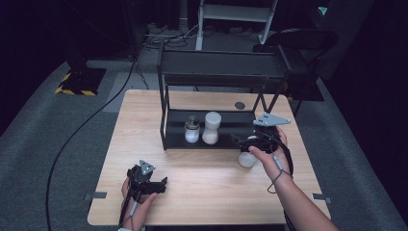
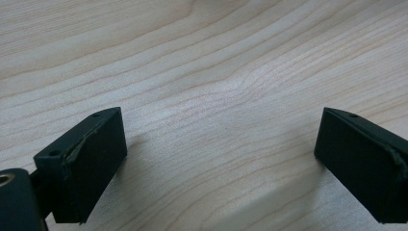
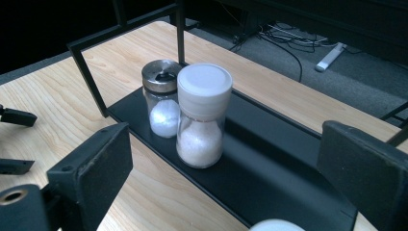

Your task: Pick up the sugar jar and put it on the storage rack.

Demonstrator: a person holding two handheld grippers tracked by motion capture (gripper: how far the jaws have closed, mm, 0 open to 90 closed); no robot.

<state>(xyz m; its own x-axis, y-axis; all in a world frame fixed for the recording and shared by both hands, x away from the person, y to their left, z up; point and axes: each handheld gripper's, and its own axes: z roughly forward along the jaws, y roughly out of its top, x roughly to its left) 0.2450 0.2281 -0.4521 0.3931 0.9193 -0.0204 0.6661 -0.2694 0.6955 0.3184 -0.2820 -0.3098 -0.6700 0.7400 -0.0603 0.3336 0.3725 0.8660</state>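
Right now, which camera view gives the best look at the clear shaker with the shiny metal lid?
The right gripper view: the clear metal-lidded shaker stands close and sharp on the black shelf, beside the white-capped jar. The high view shows the shaker small and distant. The left gripper view looks at bare table.

light: dim room, lit table [image 1: 144,125] | focus: sharp close-ups | shadows: soft
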